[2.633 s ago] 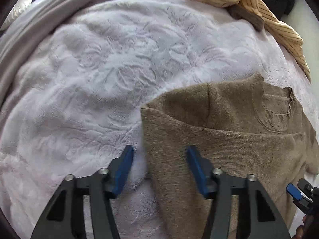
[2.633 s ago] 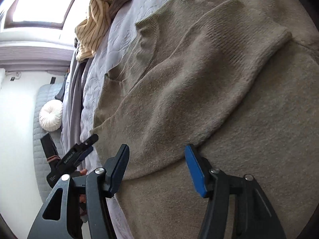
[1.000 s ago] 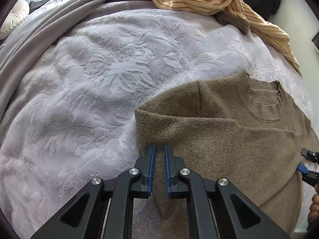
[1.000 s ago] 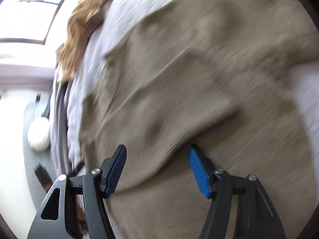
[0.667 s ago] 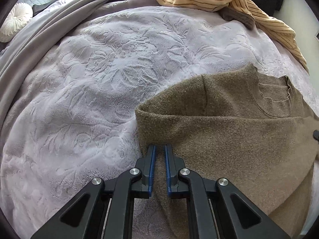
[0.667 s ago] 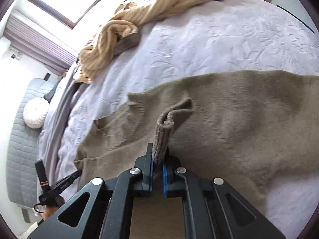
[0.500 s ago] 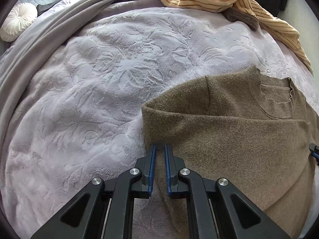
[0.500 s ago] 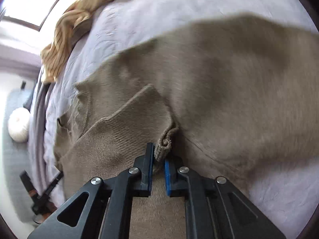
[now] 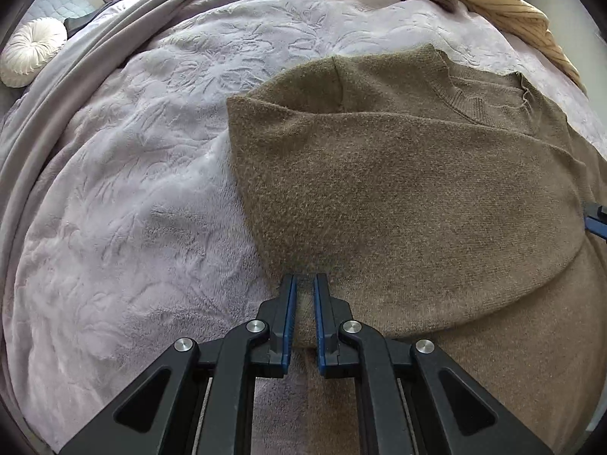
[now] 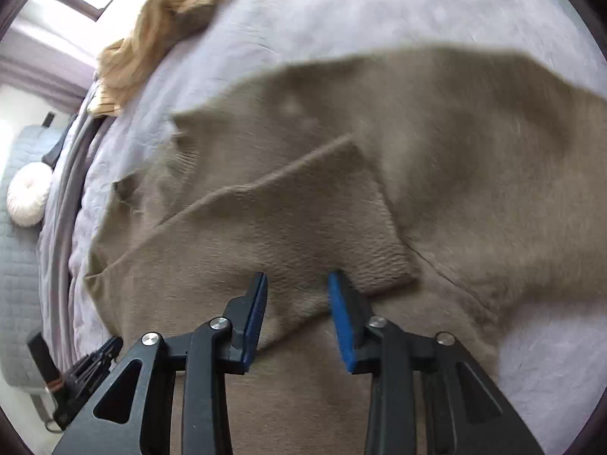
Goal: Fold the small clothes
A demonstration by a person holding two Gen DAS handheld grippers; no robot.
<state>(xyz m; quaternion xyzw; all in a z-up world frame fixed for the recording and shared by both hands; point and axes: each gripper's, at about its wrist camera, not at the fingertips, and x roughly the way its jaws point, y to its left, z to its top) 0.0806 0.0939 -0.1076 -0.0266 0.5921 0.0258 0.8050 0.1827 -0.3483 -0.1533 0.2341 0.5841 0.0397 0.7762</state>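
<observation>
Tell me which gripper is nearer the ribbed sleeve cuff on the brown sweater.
Right. The right gripper is at the cuff, jaws opening around the sleeve end. The left gripper pinches the brown sweater's folded left edge, away from the cuff.

The right gripper (image 10: pixel 297 295), clamped on the sleeve cuff (image 10: pixel 383 265) a moment ago, is opening and the cuff now lies flat across the brown sweater (image 9: pixel 398 197); the left gripper (image 9: pixel 302 288) has dragged its pinched fold sideways

Fuzzy matt knit sweater (image 9: pixel 398 197) lies on plush, leaf-embossed blanket (image 9: pixel 132 189).
</observation>
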